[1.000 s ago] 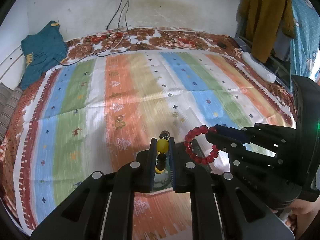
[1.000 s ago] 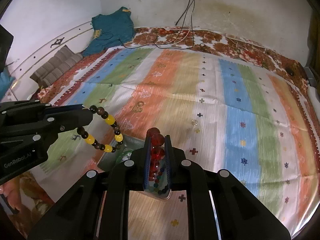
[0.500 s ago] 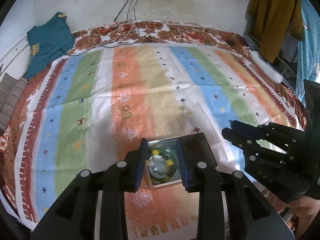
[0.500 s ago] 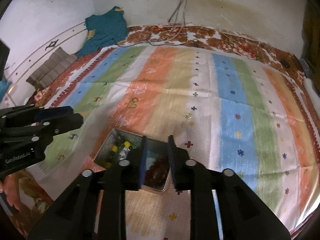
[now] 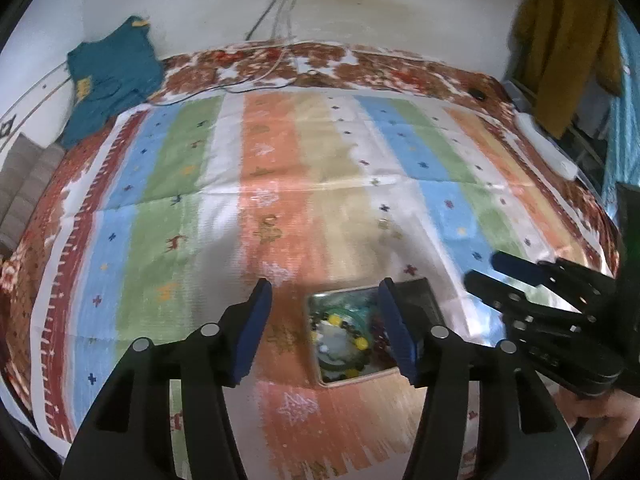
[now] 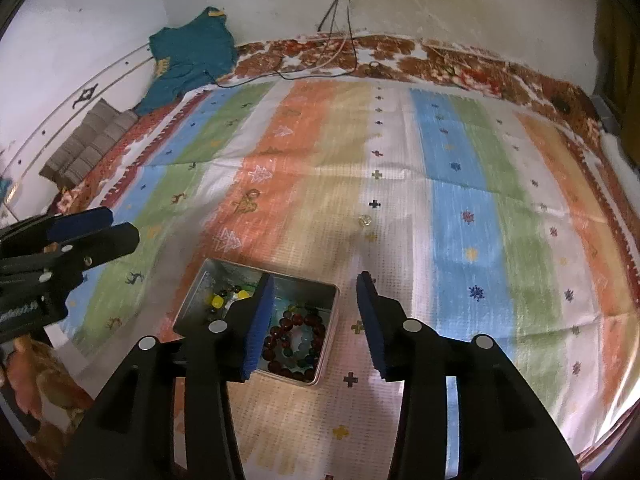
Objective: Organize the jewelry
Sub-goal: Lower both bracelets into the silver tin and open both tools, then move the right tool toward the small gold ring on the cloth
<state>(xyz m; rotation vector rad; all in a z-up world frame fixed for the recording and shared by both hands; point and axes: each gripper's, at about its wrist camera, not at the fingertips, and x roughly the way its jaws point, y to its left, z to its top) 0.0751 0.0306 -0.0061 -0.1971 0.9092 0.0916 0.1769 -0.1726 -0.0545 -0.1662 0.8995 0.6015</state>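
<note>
Currently, tin: a small metal tin (image 6: 256,322) sits on the striped bedspread (image 6: 460,200), near its front edge; everything below is placed against it.
Red bracelet: red bead bracelet (image 6: 294,334) lies coiled in the tin's right half, over some paler beads.
Yellow-black bracelet: yellow-and-black bead bracelet (image 5: 340,340) lies in the tin's left half.
Left gripper: left gripper (image 5: 324,328) hangs above the tin, offset to its left; jaws have just been opening, now wide, nothing between them.
Right gripper: right gripper (image 6: 316,320) above the tin's right edge; jaws have just been opening, moderately wide, empty.
Stray bead: a small pale bead (image 6: 365,221) seems to lie on the bedspread beyond the tin; blurred, not certain.
Risk, tipping: the tin is light and on soft bedding; a jaw dipping onto its rim could tilt it and spill both bracelets.
Risk, snag: a fingertip dragged low through the tin could hook a strand and pull it out.
Risk, loose bead: if left, it may roll into a fold.
</note>
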